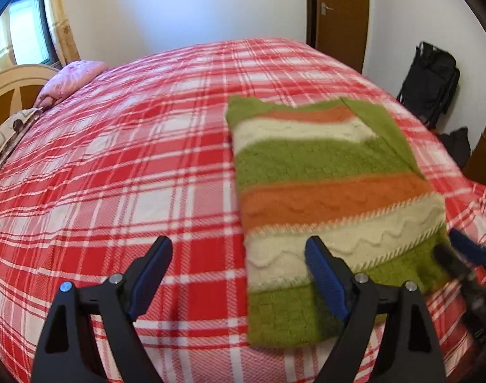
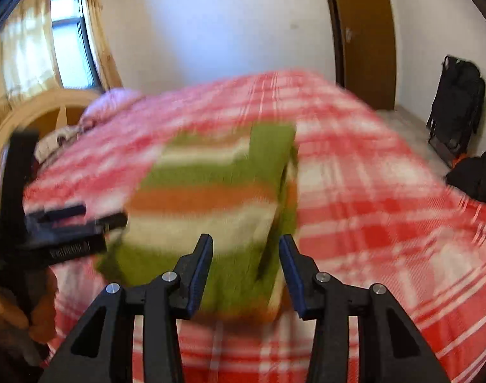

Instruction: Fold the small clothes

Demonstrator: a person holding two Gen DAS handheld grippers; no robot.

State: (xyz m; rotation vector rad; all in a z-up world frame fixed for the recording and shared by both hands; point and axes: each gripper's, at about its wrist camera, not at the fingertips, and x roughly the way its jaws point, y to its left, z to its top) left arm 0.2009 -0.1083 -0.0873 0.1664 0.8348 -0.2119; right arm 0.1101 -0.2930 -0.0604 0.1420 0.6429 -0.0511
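Observation:
A small knitted sweater (image 1: 332, 198) with green, orange and cream stripes lies folded into a long strip on the red plaid bed (image 1: 115, 159). My left gripper (image 1: 239, 249) is open and empty just above the sweater's near left edge. My right gripper (image 2: 246, 245) is open and empty above the sweater's (image 2: 211, 191) near right edge; this view is blurred. The right gripper also shows at the right edge of the left wrist view (image 1: 466, 255), and the left gripper at the left of the right wrist view (image 2: 67, 226).
A pink pillow (image 1: 74, 76) and a patterned pillow (image 1: 10, 134) lie by the headboard (image 1: 16, 79) at the far left. A black bag (image 1: 431, 79) stands by the wall beyond the bed's right side, next to a brown door (image 1: 342, 16).

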